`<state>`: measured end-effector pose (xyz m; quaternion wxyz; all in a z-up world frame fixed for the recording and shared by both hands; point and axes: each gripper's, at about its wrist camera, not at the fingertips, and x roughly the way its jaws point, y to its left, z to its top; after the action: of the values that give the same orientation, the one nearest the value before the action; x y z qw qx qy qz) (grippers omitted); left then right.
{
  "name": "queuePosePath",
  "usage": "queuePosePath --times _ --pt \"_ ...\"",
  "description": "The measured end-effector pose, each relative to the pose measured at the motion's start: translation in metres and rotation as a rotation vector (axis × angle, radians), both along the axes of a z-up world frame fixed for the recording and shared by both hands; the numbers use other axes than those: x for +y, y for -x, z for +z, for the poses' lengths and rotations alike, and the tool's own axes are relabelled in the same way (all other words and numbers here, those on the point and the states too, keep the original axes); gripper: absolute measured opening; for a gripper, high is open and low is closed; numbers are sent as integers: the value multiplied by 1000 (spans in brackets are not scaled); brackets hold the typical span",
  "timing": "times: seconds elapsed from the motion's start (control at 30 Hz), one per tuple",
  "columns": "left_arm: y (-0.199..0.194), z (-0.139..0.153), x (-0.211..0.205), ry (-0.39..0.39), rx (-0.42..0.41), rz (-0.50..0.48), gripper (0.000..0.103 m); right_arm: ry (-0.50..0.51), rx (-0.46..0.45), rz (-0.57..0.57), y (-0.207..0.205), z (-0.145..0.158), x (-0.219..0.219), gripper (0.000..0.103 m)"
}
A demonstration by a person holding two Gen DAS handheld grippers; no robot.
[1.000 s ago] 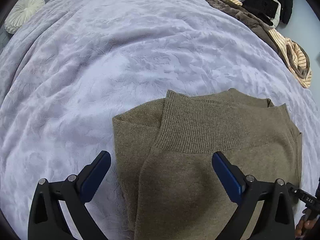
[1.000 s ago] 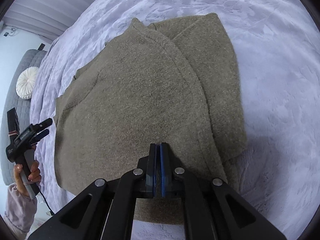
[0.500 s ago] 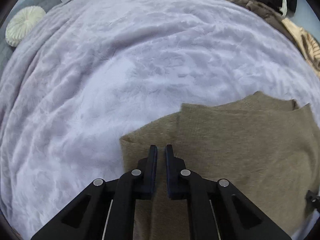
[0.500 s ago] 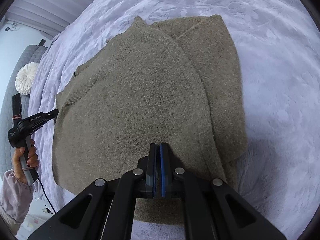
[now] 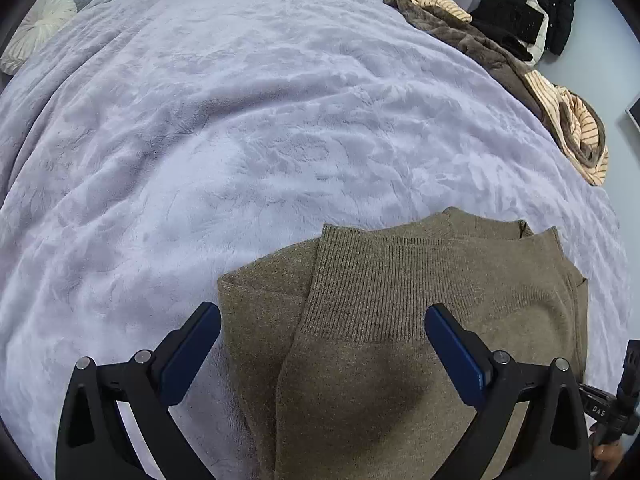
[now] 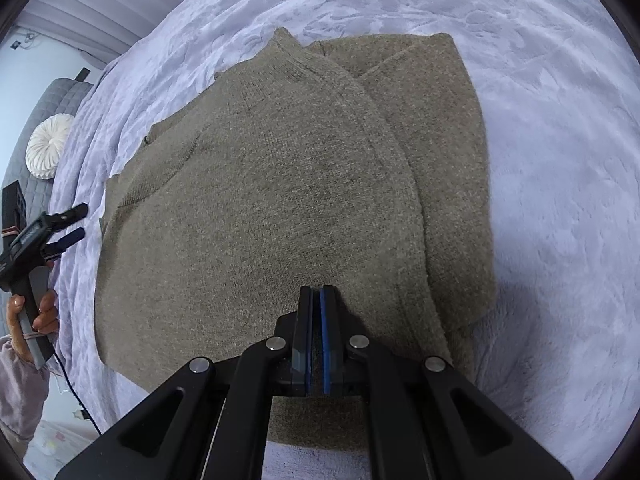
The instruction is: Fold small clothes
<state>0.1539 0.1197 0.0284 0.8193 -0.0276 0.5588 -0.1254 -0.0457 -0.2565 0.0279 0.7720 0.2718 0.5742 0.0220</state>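
An olive-brown knit sweater (image 5: 400, 320) (image 6: 260, 200) lies folded flat on the lilac blanket (image 5: 240, 120), with a ribbed band across its top layer. My left gripper (image 5: 320, 312) hovers over the sweater's near left part. Its jaws are opening and stand wide, with the knit below them and the pads (image 5: 452, 344) not pressing on it. In the right wrist view the left gripper (image 6: 60, 224) shows at the sweater's left edge, held by a hand. My right gripper (image 6: 316, 292) is shut, its tips over the sweater's near edge, and I see no cloth pinched between them.
A heap of brown and striped clothes (image 5: 500, 56) lies along the bed's far right edge, with black garments (image 5: 528, 20) hanging behind it. A round cream cushion (image 5: 36, 28) (image 6: 50, 146) sits at the far left. Bare blanket (image 6: 560, 160) stretches right of the sweater.
My left gripper, wide a second ago, shut over the sweater's left part half a second ago and has spread wide again, pulling back a little. The right gripper has stayed shut in place.
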Motion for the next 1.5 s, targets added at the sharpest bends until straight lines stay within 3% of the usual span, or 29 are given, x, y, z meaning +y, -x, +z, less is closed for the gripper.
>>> queuePosePath --times 0.1,0.13,0.17,0.2,0.23,0.27,0.3,0.4,0.5,0.6,0.63,0.67,0.73,1.0,1.1,1.2,1.27,1.3,1.4,1.5 --pt "-13 -14 -7 -42 27 -9 102 3 -2 3 -1 0 0 3" --pt "-17 -20 -8 -59 29 -22 96 2 -3 2 0 0 0 3" --pt "-19 -26 -12 -87 33 -29 74 1 -3 0 0 0 0 3" --pt "-21 -31 -13 -108 51 -29 59 0 -4 -2 0 0 0 3" --pt "-24 -37 -14 -90 81 -38 29 1 -4 -1 -1 0 -1 3" --pt "-26 -41 -13 -33 110 -41 7 3 -4 0 -1 0 0 3" --pt "-25 -39 -13 -21 103 -31 7 5 -4 2 -1 0 0 3" --pt "-24 -29 -16 -84 18 -32 7 5 -3 5 -1 0 0 3" --pt "-33 -46 -9 -99 57 -16 7 10 -3 11 -3 -1 0 3" --pt "-31 -41 -4 -106 43 22 11 27 -4 19 -4 -1 2 3" --pt "-30 -37 -2 -105 38 38 16 36 -5 26 -4 -1 3 3" --pt "-27 -30 1 -122 26 56 32 42 -6 32 -4 0 4 3" --pt "-20 -17 8 -178 -10 78 48 44 -5 37 -4 0 4 3" --pt "46 18 12 -121 -3 -4 48 13 -47 -20 2 21 -4 4" --pt "69 1 0 -112 44 -29 48 4 -81 -25 7 34 -1 4" --pt "98 -36 2 -161 118 -14 50 36 -26 -15 9 22 2 4" --pt "113 -48 12 -158 101 3 78 36 15 -8 13 2 0 3" --pt "119 -52 18 -173 107 11 84 29 -11 -3 16 -1 -2 1" --pt "133 -51 38 -141 146 23 86 50 -21 42 24 2 -3 0" --pt "145 -46 45 -162 156 16 86 66 -3 45 38 6 -6 0"
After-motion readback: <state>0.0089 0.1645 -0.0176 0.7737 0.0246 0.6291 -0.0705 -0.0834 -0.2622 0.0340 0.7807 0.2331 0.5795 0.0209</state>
